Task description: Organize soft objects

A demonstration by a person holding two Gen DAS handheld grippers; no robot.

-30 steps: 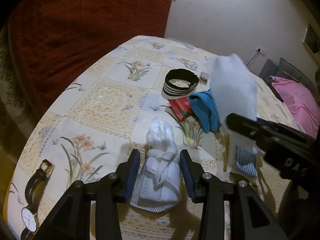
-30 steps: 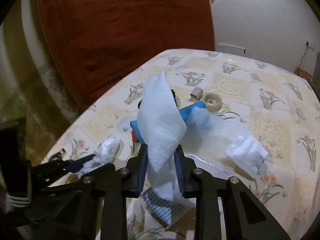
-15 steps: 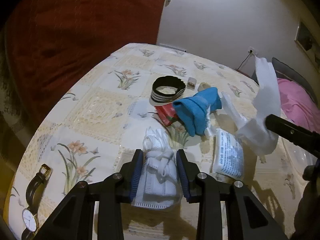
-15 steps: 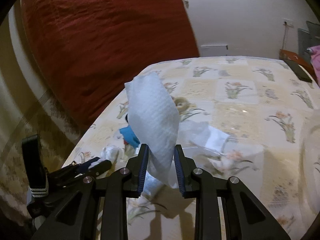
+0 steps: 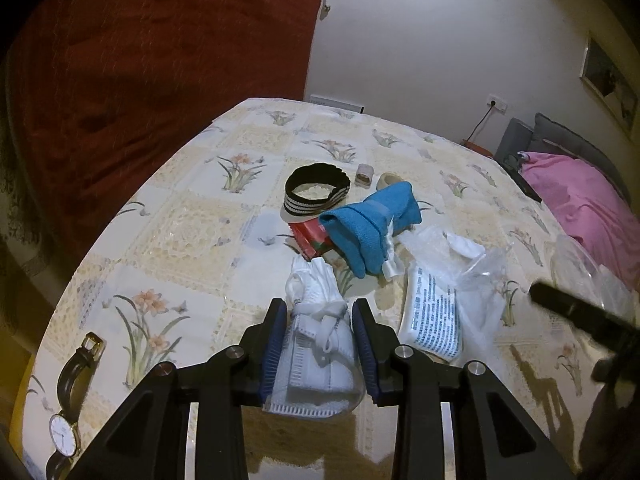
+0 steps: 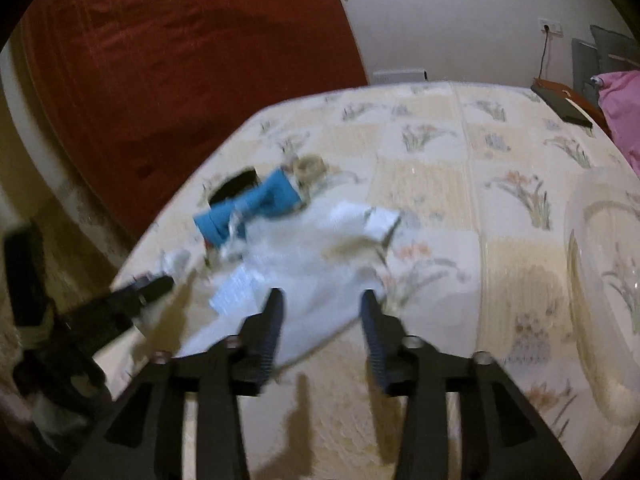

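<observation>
A folded white face mask, pleated with its ear loops bunched on top, lies on the near part of the floral tablecloth; beyond it sit a rolled blue cloth, a black-and-white striped headband and, to the right, a printed white packet by crumpled clear plastic. The left gripper has its blue-padded jaws closed in on the mask's two sides, pinching it; the right gripper hangs over blurred white material with its jaws spread wide, holding nothing.
</observation>
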